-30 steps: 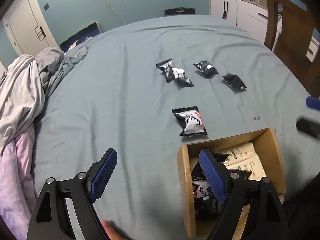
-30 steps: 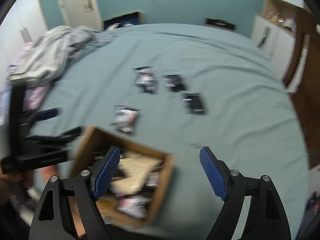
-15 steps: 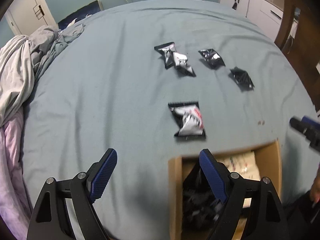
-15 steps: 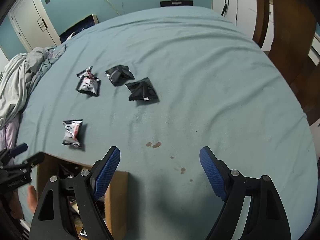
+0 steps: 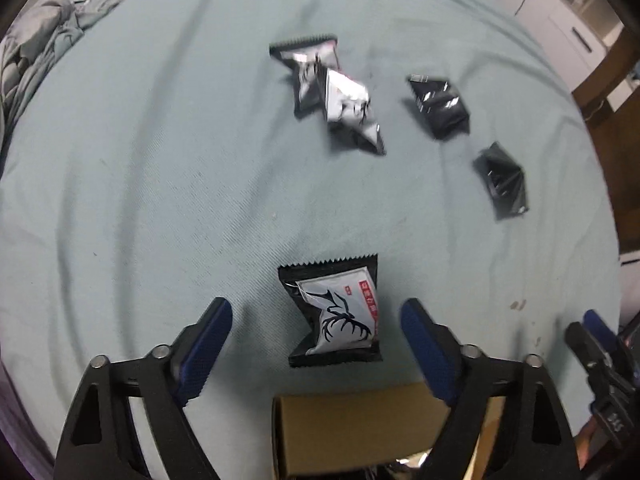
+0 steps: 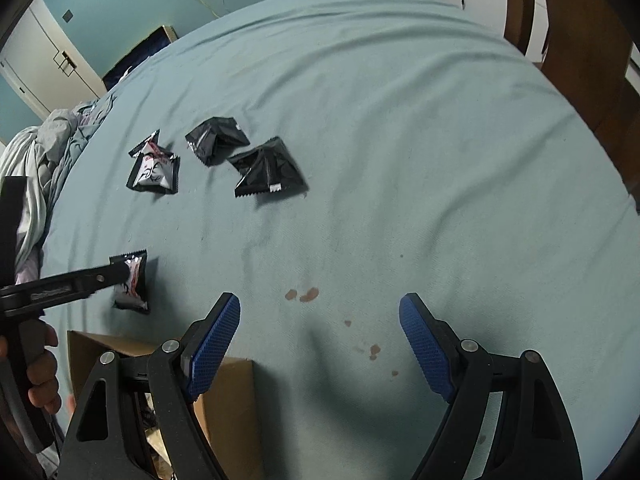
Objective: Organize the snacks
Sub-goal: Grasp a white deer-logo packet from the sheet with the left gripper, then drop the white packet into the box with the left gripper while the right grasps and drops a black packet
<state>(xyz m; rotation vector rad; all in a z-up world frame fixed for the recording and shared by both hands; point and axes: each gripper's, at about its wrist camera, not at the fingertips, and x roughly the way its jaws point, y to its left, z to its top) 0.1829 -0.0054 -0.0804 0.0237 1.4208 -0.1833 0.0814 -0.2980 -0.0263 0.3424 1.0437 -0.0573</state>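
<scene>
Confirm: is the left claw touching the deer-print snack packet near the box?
Apart. In the left wrist view, the left claw straddles the deer-print snack packet; sheet shows between each blue pad and the packet. Its jaws have just been closing.

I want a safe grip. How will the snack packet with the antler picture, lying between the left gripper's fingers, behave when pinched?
The antler packet looks puffy and creased, so it will probably dent and feel light. Its glossy film may slip. Lying flat on the bedsheet, it should not roll.
</scene>
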